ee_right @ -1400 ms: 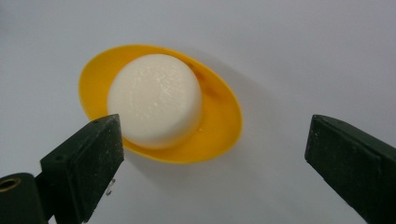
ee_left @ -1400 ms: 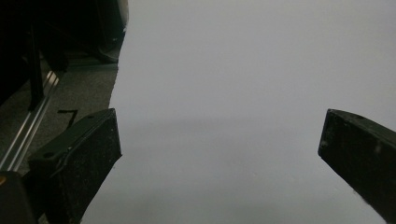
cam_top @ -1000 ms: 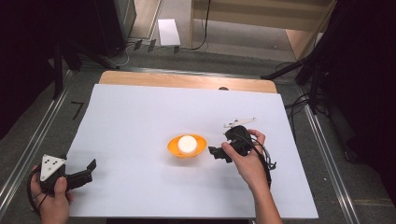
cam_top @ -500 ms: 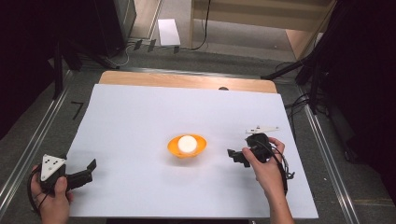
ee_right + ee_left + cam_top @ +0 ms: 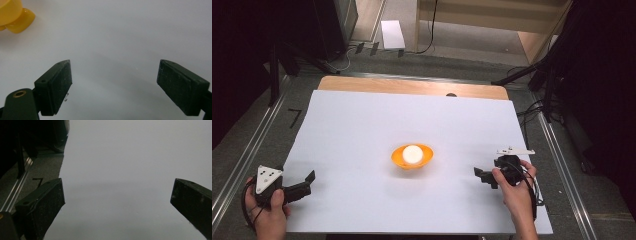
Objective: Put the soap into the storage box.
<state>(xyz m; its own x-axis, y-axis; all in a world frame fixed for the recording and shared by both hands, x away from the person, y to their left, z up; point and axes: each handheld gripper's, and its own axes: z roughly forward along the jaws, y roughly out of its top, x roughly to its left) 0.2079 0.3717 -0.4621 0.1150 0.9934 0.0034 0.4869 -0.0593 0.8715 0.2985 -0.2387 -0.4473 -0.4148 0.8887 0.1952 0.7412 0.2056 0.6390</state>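
An orange bowl [image 5: 412, 159] sits near the middle of the white sheet [image 5: 362, 130], with a round white object [image 5: 412, 153] inside it. My right gripper [image 5: 481, 176] rests to the right of the bowl, apart from it, held by a hand near the sheet's front right. Its jaws stand wide open over bare sheet in the right gripper view [image 5: 113, 82], where the bowl's edge [image 5: 12, 15] shows at the top left. My left gripper [image 5: 304, 182] lies at the front left corner, open [image 5: 117, 197], with nothing between its jaws.
The white sheet covers a wooden table whose far edge [image 5: 412, 87] shows bare wood. Metal rails [image 5: 242, 160] run along both sides. Dark stands and cables [image 5: 537, 75] crowd the floor at the back right.
My right gripper has drawn back from the bowl toward the right and front of the sheet. The left gripper has stayed where it was.
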